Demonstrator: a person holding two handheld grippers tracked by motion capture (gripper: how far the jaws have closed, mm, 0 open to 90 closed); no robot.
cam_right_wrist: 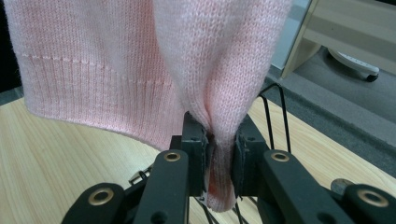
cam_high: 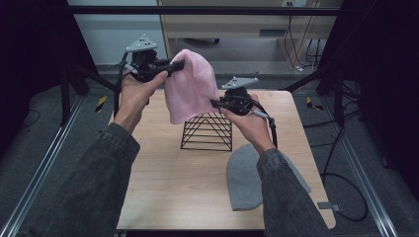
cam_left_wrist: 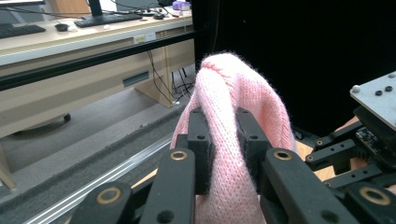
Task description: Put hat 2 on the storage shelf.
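A pink knit beanie (cam_high: 190, 84) hangs in the air above the table, stretched between both grippers. My left gripper (cam_high: 177, 64) is shut on its upper left part, and the pink knit (cam_left_wrist: 224, 140) bulges between the jaws. My right gripper (cam_high: 214, 103) is shut on its lower right edge, where the fabric (cam_right_wrist: 219, 140) is pinched into a fold. A black wire rack (cam_high: 207, 131) stands on the table just below the beanie. A grey beanie (cam_high: 244, 180) lies flat near the front right, partly under the right sleeve.
The wooden table (cam_high: 173, 187) has bare surface at front left. Black frame bars (cam_high: 197, 10) run across the back. Metal rails (cam_high: 39, 163) flank the table on the floor. Cables (cam_high: 346, 187) lie to the right. A desk with a keyboard (cam_left_wrist: 102, 18) stands beyond.
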